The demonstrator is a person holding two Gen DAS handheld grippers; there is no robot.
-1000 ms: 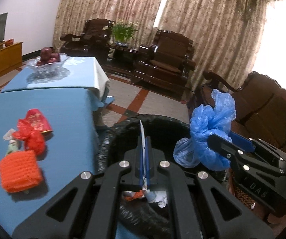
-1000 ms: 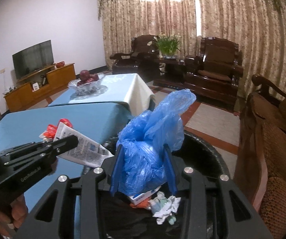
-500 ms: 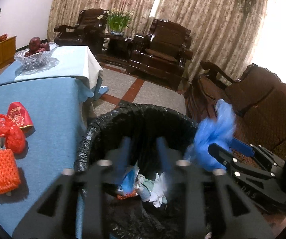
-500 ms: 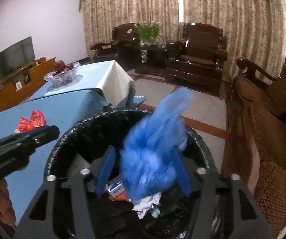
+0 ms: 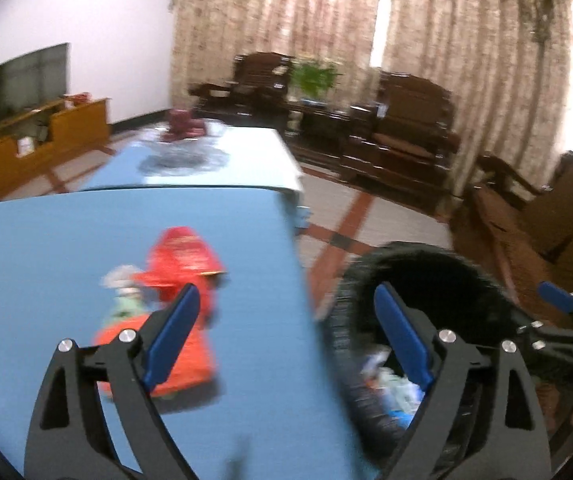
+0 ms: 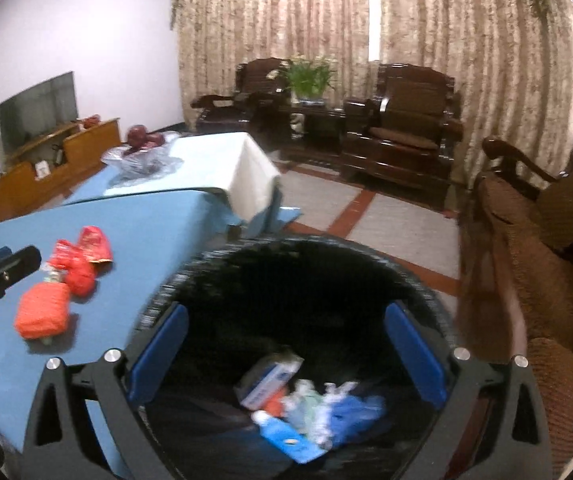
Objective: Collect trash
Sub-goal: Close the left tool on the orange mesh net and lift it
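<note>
Both drops look finished: the right tongs (image 6: pixel 286 354) hang wide open and empty over the black bin (image 6: pixel 298 264), and the blue bag (image 6: pixel 352 408) lies inside. The left tongs (image 5: pixel 284 334), just opened and empty, face the red and orange trash (image 5: pixel 174 300) on the blue table (image 5: pixel 58 240), likely the next pick. Dark wooden armchairs (image 6: pixel 406 132) and curtains stand behind

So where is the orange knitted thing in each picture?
Left wrist view: the orange knitted thing lies low and left of middle on the blue table, partly behind the left tongs' finger.
Right wrist view: it lies at the left edge, on the same table.
Shared landmark: the red wrapper bundle just behind it.
</note>
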